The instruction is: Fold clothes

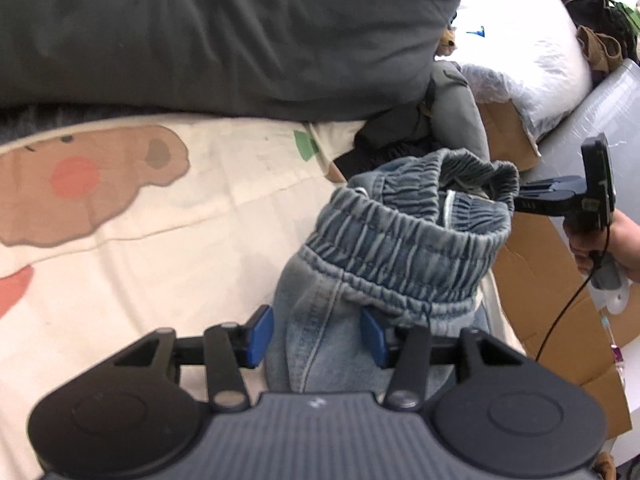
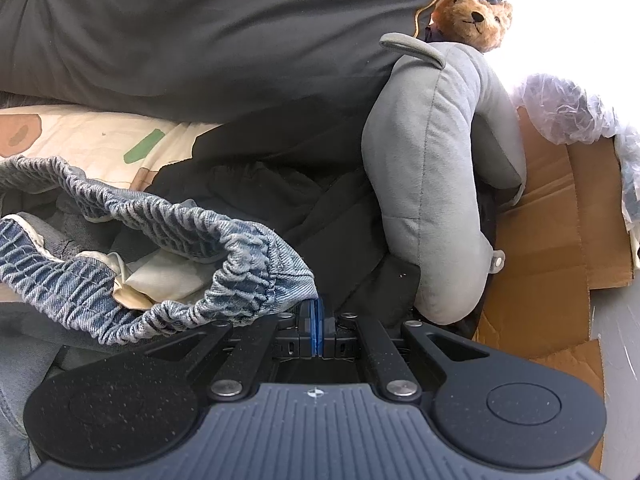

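Blue denim is what both tools are busy with: a small pair of jeans (image 1: 384, 264) with a stretchy waistband lies on the cream bed sheet (image 1: 168, 240).

In the right wrist view, the right gripper (image 2: 316, 330) is clenched tight on the waistband's edge, at about 12 o'clock from the tool. It seems to hold that corner up so the jeans hang open and do not flop down.

In the left wrist view, the left gripper (image 1: 318, 336) has its jaws apart, with the denim sitting between the blue pads (image 1: 260, 334). The pads do not look like they are pressing the cloth, though the fold hides the far one a bit. It looks ready to take a new hold lower down, so the jeans can be pulled flat for folding.

A grey plush toy (image 2: 428, 184) sits at 2 o'clock and a dark grey quilt (image 1: 216, 28) fills 12 o'clock.
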Demonstrator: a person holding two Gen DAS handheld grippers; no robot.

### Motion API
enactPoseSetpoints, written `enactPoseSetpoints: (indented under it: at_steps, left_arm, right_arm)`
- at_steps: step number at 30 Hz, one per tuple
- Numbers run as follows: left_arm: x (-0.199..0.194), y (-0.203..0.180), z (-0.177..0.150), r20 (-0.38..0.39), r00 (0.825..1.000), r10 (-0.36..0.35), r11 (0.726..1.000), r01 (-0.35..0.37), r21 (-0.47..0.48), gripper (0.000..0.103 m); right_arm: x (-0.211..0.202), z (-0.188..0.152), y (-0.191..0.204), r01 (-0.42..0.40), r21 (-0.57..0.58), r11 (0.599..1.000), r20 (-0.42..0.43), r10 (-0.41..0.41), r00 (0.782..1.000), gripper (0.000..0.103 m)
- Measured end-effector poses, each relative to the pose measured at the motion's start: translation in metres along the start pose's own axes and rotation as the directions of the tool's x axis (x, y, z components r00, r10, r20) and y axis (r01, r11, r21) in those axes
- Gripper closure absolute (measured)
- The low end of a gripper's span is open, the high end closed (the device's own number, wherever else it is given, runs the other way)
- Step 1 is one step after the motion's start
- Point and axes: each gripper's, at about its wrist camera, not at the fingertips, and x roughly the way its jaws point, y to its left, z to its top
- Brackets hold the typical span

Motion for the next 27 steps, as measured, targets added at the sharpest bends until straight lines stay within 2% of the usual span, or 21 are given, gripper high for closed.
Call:
enactPoseSetpoints:
  at_steps: [4, 9, 11, 12, 13, 16, 21, 27]
  left_arm:
    - [0.009, 0.001, 0.001, -0.001, 0.999, -0.034, 0.999, 0.034, 0.002, 0.053]
    - [0.012, 0.001, 0.002, 0.001, 0.998, -0.063, 0.998, 0.063, 0.000, 0.064]
    - [0.011, 0.001, 0.002, 0.006, 0.998, -0.070, 0.998, 0.070, -0.010, 0.076]
    - [0.009, 0.001, 0.002, 0.011, 0.997, -0.073, 0.997, 0.073, -0.023, 0.079]
    - [0.007, 0.000, 0.002, 0.013, 0.998, -0.068, 0.997, 0.069, -0.019, 0.085]
    - [-0.005, -0.004, 0.001, 0.030, 0.999, -0.033, 0.999, 0.033, 0.002, 0.089]
    - [-0.045, -0.001, 0.004, 0.070, 0.998, 0.005, 1.000, -0.004, -0.019, 0.091]
    - [-0.090, 0.004, 0.003, 0.087, 0.992, 0.090, 0.994, -0.084, -0.064, 0.092]
  right_arm:
    - [0.002, 0.000, 0.000, -0.006, 0.004, 1.000, 0.003, 0.006, 1.000, 0.103]
    - [0.003, -0.001, 0.000, -0.013, 0.000, 1.000, 0.007, 0.013, 1.000, 0.103]
    - [0.003, -0.001, 0.000, -0.016, 0.001, 1.000, 0.009, 0.016, 1.000, 0.103]
    - [0.003, -0.001, 0.000, -0.017, 0.002, 1.000, 0.010, 0.017, 1.000, 0.103]
    - [0.002, -0.001, 0.000, -0.017, 0.003, 1.000, 0.011, 0.017, 1.000, 0.103]
    - [0.000, -0.001, 0.000, -0.020, 0.004, 1.000, 0.016, 0.020, 1.000, 0.103]
    - [-0.010, 0.006, 0.000, -0.031, 0.001, 1.000, 0.045, 0.031, 0.998, 0.103]
    - [-0.027, 0.022, 0.002, -0.055, -0.015, 0.998, 0.099, 0.057, 0.993, 0.103]
